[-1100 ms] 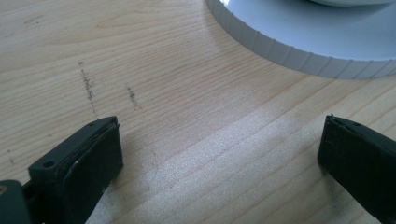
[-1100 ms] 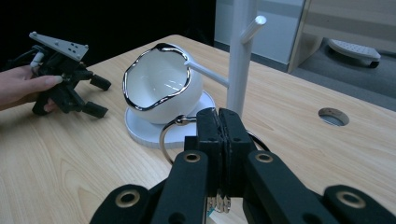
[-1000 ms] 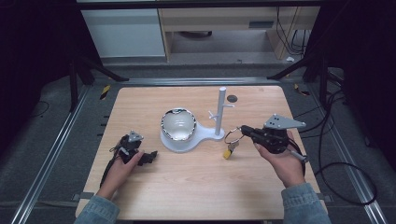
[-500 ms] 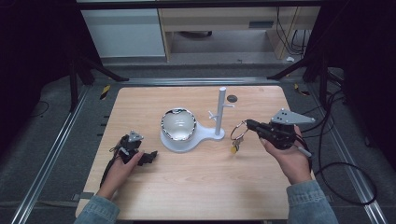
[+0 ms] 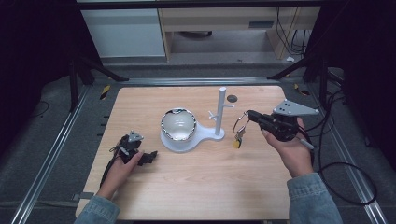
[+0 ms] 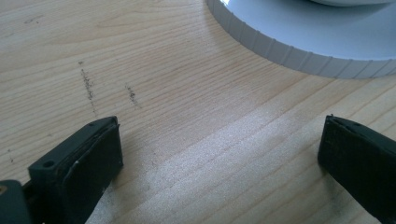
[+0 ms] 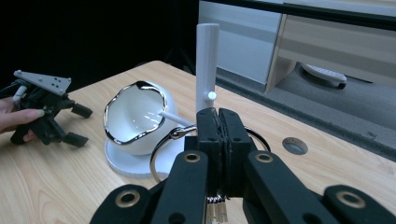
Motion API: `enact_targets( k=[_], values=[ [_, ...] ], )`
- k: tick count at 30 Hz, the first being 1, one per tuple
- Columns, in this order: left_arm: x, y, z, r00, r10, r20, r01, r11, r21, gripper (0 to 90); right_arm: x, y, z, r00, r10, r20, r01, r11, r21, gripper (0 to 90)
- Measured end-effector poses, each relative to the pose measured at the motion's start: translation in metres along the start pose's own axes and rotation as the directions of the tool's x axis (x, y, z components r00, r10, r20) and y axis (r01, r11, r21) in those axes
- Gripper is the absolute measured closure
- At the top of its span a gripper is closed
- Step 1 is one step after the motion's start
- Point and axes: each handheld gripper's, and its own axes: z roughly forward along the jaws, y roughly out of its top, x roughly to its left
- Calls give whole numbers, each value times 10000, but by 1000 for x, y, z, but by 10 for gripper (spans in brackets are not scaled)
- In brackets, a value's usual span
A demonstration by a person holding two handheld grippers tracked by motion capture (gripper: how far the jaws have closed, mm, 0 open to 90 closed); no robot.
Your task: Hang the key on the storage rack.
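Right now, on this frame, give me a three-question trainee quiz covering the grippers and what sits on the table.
1. True or false: the right gripper is shut on the key ring.
2. The left gripper is: A) shut on the bowl, B) open, low over bare wood, C) raised above the post.
3. Fill in: the white bowl sits on the round end of the white ______, whose other end carries the upright post.

Key: 1 true; 2 B; 3 stand.
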Motion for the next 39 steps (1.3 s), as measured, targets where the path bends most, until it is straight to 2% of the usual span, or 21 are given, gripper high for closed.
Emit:
enact_targets(
  k=[14,39],
  values=[
    [0,0,0,10000,3,3,-3,10000,3,0,-6,15,12,10000,85,-4,-85,9999,-144,889],
    [0,0,0,10000,-11,-1,11,10000,1,0,-11,19,39,9995,304,-91,-306,9994,-149,889]
  ],
)
